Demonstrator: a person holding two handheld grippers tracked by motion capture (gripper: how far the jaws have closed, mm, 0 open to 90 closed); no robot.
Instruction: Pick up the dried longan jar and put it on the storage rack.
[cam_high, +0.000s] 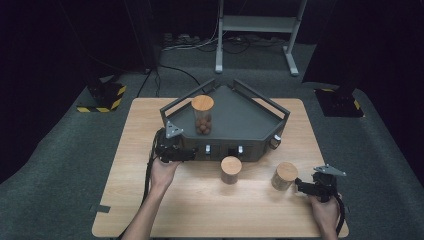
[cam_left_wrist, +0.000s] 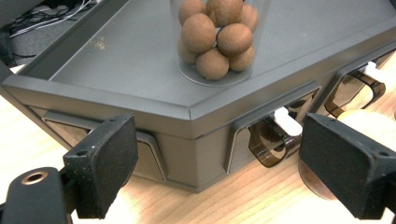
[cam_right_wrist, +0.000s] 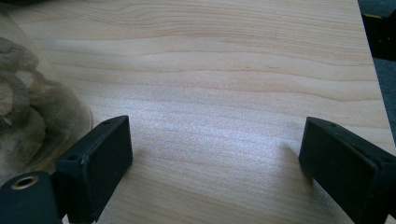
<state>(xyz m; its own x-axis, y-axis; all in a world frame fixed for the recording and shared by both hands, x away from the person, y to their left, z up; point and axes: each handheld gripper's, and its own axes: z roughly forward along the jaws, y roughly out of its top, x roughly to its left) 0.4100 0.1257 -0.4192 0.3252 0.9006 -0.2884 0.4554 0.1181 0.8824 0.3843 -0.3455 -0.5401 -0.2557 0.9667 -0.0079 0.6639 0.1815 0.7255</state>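
A: Start nearest. What is the right gripper (cam_high: 303, 187) doing?

B: It rests on the wooden surface (cam_high: 200, 210) just beside the right-hand jar (cam_high: 285, 176), which stands in front of the grey tray (cam_high: 235, 117), off its front right corner. In the right gripper view its jaws stand wide apart with only bare wood between them; the jar's glass wall (cam_right_wrist: 32, 116) curves past the outside of one of them.

A: And the left gripper (cam_high: 190, 155)?

B: It is at the tray's front left corner, jaws apart and empty. In the left gripper view that corner (cam_left_wrist: 191, 116) sits between them, not touched by either.

A: The other jars?

B: The middle jar (cam_high: 231, 170) stands just in front of the tray's front wall. Farthest off, the jar on the tray (cam_high: 202, 114) stands upright near its left side, holding brown balls (cam_left_wrist: 215, 37).

A: How would the right-hand jar handle?

B: I judge it stiff and smooth, so fairly slippery under the pads, and breakable if knocked over. The contents look light, so most of the weight is probably the glass. The wooden lid may only sit loose on top, so I would not lift by it.

A: Where to grip, then?

B: Across the round body at mid-height, below the lid, one pad on each side, keeping it upright.
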